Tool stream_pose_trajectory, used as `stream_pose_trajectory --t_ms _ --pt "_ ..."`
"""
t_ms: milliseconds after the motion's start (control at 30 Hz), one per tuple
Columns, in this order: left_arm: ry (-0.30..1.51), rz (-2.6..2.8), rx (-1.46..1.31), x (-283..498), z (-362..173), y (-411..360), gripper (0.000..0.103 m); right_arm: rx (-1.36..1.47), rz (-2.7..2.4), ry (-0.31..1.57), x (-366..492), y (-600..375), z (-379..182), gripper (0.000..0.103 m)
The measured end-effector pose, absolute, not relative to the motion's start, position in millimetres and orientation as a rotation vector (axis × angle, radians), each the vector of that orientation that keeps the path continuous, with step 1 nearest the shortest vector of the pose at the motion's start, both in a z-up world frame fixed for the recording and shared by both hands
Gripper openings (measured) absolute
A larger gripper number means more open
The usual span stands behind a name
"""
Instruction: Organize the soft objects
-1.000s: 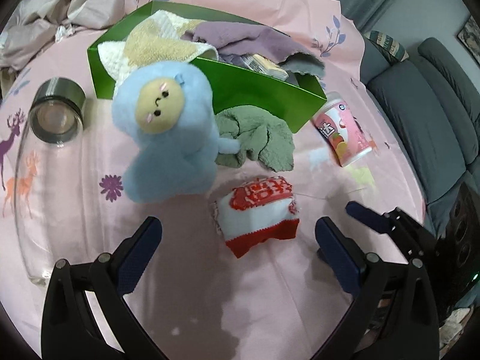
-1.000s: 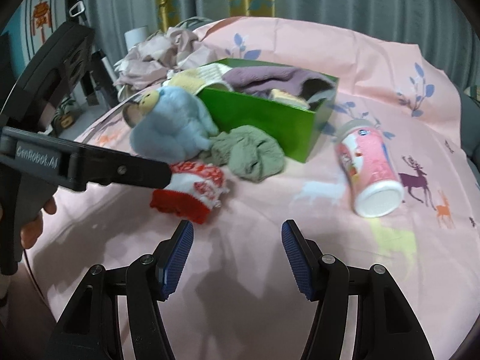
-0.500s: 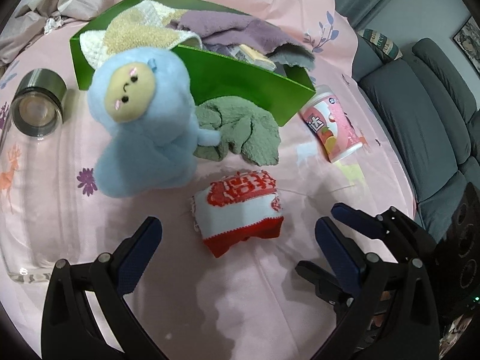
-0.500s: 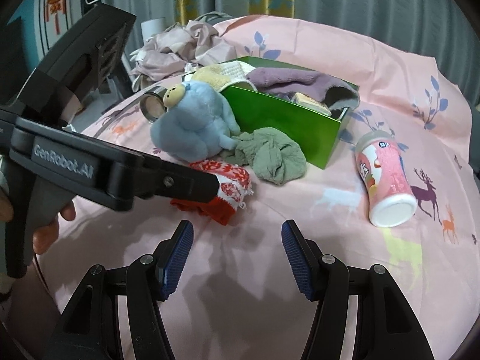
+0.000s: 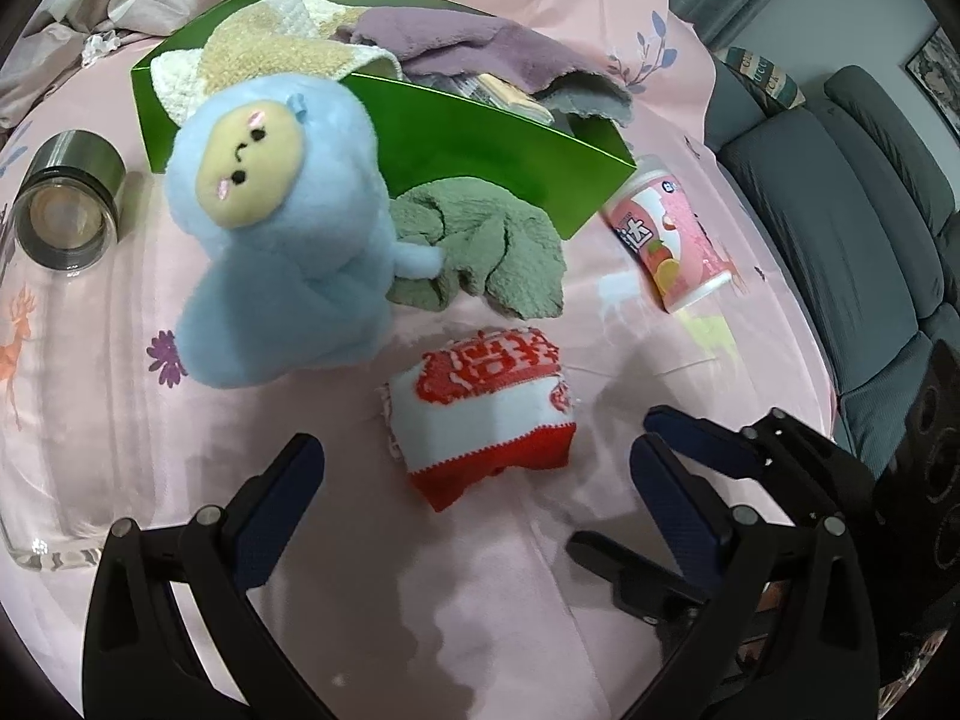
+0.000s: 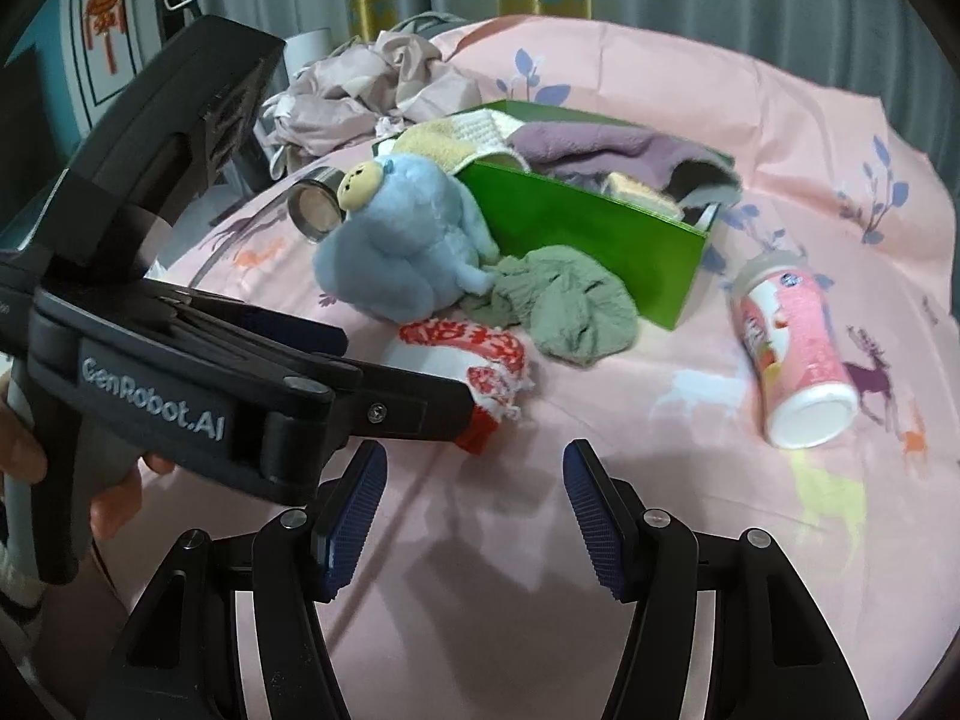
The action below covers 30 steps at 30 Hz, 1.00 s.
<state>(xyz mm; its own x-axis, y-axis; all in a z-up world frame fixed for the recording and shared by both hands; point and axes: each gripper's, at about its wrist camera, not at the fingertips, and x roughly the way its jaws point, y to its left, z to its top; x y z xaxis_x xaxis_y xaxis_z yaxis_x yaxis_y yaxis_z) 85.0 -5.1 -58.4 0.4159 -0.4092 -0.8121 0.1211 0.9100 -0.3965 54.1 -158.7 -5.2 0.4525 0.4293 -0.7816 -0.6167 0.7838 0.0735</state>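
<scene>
The green box (image 5: 480, 138), already stuffed with a cream towel and a purple cloth (image 5: 480, 48), serves as the landmark; just in front of its near wall lies a crumpled green cloth (image 5: 498, 252), with a blue plush toy (image 5: 282, 228) leaning beside it and touching it; nearer the camera than both sits the red-and-white folded cloth (image 5: 486, 414), apart from the box. The left gripper (image 5: 474, 504) hangs over that folded cloth with its jaws spread wide, nothing between the pads yet; the right gripper (image 6: 474, 504) is likewise apart and empty over bare pink sheet. Judging from this, the folded cloth is the likely next pick; the risk is that the pads pinch only the top fold, so the bundle unrolls when raised, or catch the bedsheet beneath and drag it; the right gripper sits close beside the left, so they could knock together; a pink can (image 5: 666, 246) at the box's right end and a glass bottle (image 5: 60, 276) off its left end could roll if the sheet is tugged.
</scene>
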Motion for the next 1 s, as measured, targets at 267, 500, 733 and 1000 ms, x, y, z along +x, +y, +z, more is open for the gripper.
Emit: stream_pose_trajectory --t_ms 267,500,733,1000 --pt "1.091 -0.334 -0.325 84.9 -52.3 -0.6 0.102 -0.204 0.669 0.895 56.4 -152.7 -14.1 0.062" --pt "1.083 -0.317 -0.280 80.5 -49.6 1.8 0.102 -0.112 0.659 0.885 54.5 -167.5 -15.4 0.062" --pt "1.115 -0.315 -0.306 84.2 -57.8 4.7 0.102 -0.124 0.659 0.907 60.5 -161.4 -23.9 0.062" --pt "1.131 -0.318 -0.304 88.2 -61.3 5.2 0.101 -0.147 0.681 0.913 71.7 -150.5 -30.8 0.062"
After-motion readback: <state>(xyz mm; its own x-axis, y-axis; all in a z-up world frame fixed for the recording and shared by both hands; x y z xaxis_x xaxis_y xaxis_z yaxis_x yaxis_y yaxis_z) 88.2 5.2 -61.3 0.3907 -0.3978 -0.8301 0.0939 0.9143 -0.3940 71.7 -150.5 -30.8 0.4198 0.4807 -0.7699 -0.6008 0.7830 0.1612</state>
